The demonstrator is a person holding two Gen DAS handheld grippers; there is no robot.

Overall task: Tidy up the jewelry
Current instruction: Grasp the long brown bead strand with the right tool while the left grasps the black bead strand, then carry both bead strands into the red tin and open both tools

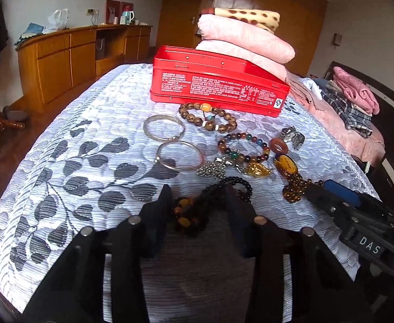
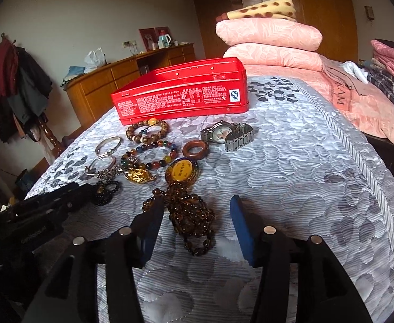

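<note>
- The bed (image 2: 291, 161) carries all the jewelry, spread in front of a closed red tin box (image 2: 180, 94).
- The brown bead necklace (image 2: 188, 212) lies between the open right tongs (image 2: 197, 212), its long axis pointing away toward the tin.
- The black bead necklace (image 1: 197, 204) lies between the open left tongs (image 1: 197, 202).

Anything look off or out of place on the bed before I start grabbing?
The red metal tin sits shut, tilted against the pink folded quilts. The jewelry lies loose; the silver chain tangles with the multicoloured bead bracelet.
</note>
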